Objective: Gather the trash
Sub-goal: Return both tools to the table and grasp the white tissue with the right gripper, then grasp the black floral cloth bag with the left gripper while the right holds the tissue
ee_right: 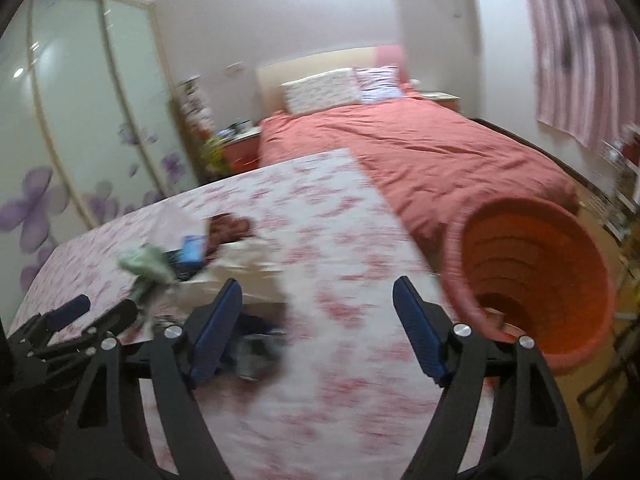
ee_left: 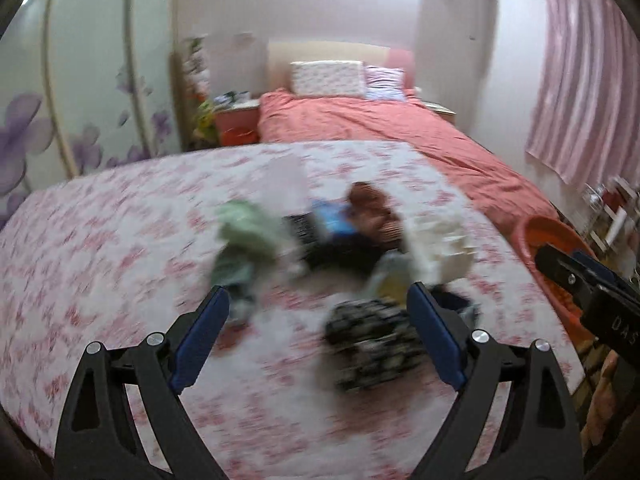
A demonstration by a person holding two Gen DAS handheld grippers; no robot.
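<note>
A blurred heap of trash lies on the pink-flowered cloth [ee_left: 100, 240]: a pale green wad [ee_left: 248, 228], a blue packet [ee_left: 334, 220], a brown lump [ee_left: 370, 204], a white crumpled piece [ee_left: 440, 244] and a black-and-white patterned wrapper [ee_left: 372, 344]. My left gripper [ee_left: 318, 304] hangs open just before the heap, nothing between its fingers. My right gripper [ee_right: 318, 296] is open over bare cloth, with the heap [ee_right: 168, 260] to its left and the orange bin [ee_right: 532, 276] to its right. The left gripper [ee_right: 72, 316] shows at the right wrist view's lower left.
A bed with a salmon cover [ee_left: 360, 120] and pillows [ee_left: 328, 78] stands behind. A wardrobe with purple flowers [ee_left: 80, 80] fills the left. A pink striped curtain [ee_left: 580, 80] hangs on the right, with shelves [ee_left: 616, 208] below it. The orange bin's rim [ee_left: 548, 228] sits off the cloth's right edge.
</note>
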